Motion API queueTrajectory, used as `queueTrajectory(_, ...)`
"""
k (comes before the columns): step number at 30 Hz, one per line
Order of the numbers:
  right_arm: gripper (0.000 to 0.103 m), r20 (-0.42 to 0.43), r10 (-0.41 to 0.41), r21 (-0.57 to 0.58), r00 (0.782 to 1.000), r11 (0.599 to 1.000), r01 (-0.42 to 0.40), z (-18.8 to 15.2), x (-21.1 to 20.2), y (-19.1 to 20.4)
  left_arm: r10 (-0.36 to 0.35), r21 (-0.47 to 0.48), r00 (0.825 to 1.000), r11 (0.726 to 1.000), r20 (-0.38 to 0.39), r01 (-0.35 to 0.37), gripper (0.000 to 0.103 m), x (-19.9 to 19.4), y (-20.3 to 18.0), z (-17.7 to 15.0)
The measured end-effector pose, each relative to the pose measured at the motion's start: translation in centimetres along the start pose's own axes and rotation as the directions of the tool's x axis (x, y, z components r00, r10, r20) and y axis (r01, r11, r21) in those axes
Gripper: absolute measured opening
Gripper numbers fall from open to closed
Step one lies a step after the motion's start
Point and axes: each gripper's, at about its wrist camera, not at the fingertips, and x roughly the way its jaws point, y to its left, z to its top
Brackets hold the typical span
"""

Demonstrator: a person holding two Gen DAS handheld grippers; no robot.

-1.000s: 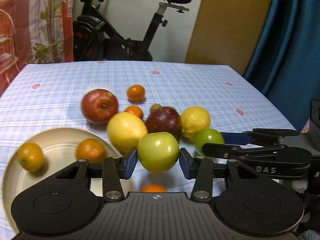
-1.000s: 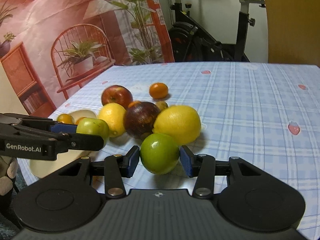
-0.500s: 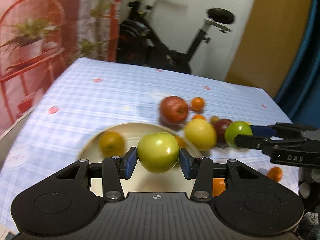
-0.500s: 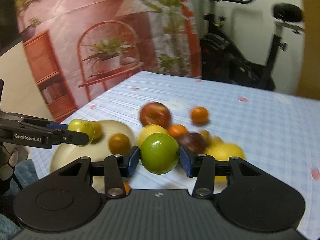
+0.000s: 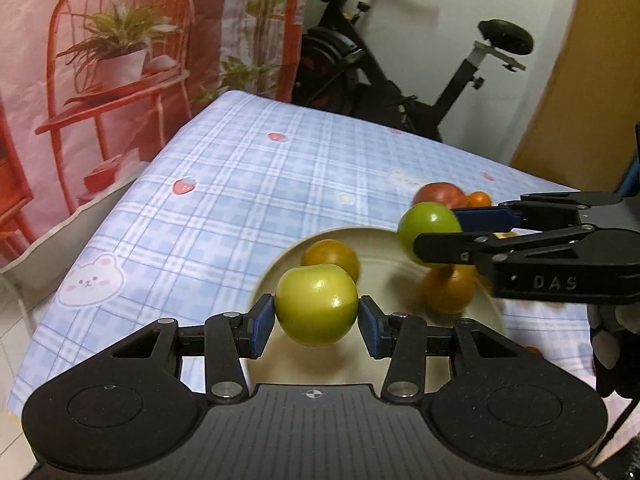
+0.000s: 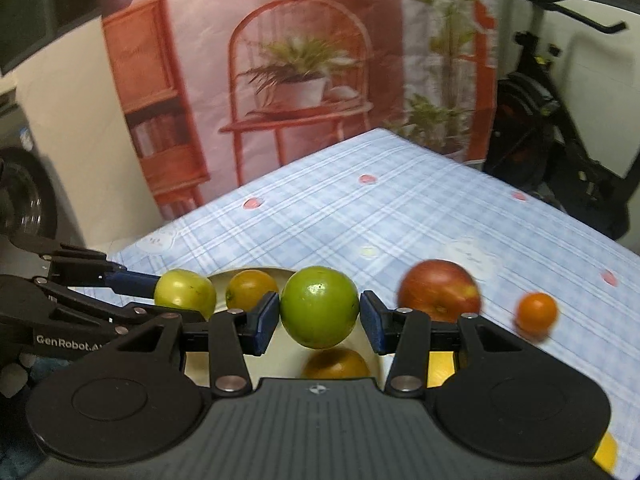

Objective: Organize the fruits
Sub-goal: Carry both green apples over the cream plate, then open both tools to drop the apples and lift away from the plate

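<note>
Both carrying fruit over the plate (image 5: pixel 280 264). Left hand-held gripper (image 5: pixel 317 316) is clamped on a yellow-green apple (image 5: pixel 316 304), blue pads pressing both sides, fruit held above the near part of the plate. Right hand-held gripper (image 6: pixel 319 314) is clamped on a darker green apple (image 6: pixel 319 306), held over the far-right part of the plate from the left camera's side (image 5: pixel 430 232). The plate sits on the counter (image 5: pixel 248 184) with its blue checked cloth and already has two orange fruits (image 5: pixel 330 254) in it. A red apple (image 6: pixel 439 290) and a small orange (image 6: pixel 536 312) are on the cloth beyond the plate; something yellow is just visible under the right gripper, can't tell which fruit. Step in hand looks like setting both apples into the plate. To do it well: lower each one to a bare patch of plate, not on top of the oranges, since round fruit will roll off a stack. I'd put the left apple near the front rim and the right one in the gap between the oranges and the far edge. Get each apple touching the plate before letting go; dropping from height risks a bounce over the shallow rim. Keep the two grippers apart on the way down, they're close here. Open just enough to clear, then lift straight up so the pads don't nudge the fruit.
</note>
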Motion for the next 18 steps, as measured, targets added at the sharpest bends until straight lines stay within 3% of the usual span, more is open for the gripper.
queueTrajectory(7,0.047,-0.063,0.011,-0.032,0.998,0.999,-0.013,0.2,3.4,0.4,0.018,0.000,1.000,1.000,-0.004,-0.018,0.048,0.5,0.3,-0.1)
queueTrajectory(18,0.047,-0.083,-0.004,-0.021,0.997,1.000,0.003,-0.2,4.4,0.1,0.037,0.048,0.999,0.998,0.000,-0.037,0.048,1.6,-0.3,-0.2)
